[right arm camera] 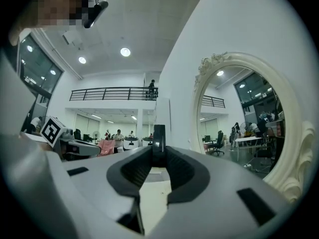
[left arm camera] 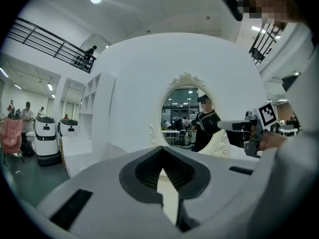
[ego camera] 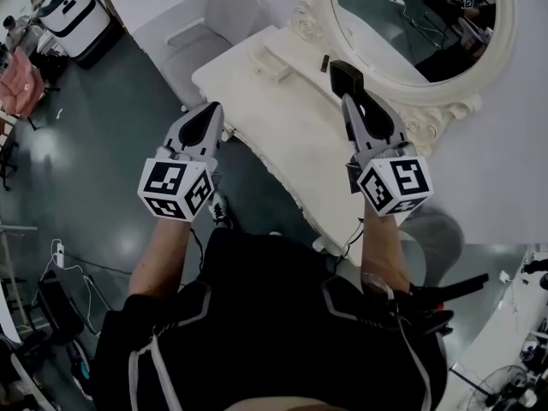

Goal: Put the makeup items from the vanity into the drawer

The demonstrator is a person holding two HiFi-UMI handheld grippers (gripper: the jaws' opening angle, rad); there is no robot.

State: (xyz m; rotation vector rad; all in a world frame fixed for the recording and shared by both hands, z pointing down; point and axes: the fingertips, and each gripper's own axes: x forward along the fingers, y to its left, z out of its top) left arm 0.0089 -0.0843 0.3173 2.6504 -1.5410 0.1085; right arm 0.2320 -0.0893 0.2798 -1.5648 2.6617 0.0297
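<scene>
A white vanity (ego camera: pixel 282 139) with an ornate oval mirror (ego camera: pixel 402 84) stands in front of me. My right gripper (ego camera: pixel 348 94) hovers over the vanity's back part, shut on a flat black makeup case (ego camera: pixel 346 77). In the right gripper view the case (right arm camera: pixel 159 136) stands upright between the jaw tips of the right gripper (right arm camera: pixel 158 156). A small dark item (ego camera: pixel 324 62) lies on the vanity just left of the case. My left gripper (ego camera: pixel 211 114) hangs off the vanity's left front edge, its jaws shut with nothing in them; in its own view the left gripper (left arm camera: pixel 162 152) faces the mirror (left arm camera: pixel 187 116).
A pale low box (ego camera: pixel 271 63) sits at the vanity's back left. A grey chair (ego camera: pixel 210 28) stands behind the vanity, a grey round stool (ego camera: pixel 435 229) to its right. A white machine (ego camera: pixel 73 11) and pink cloth (ego camera: pixel 19 84) are at the far left.
</scene>
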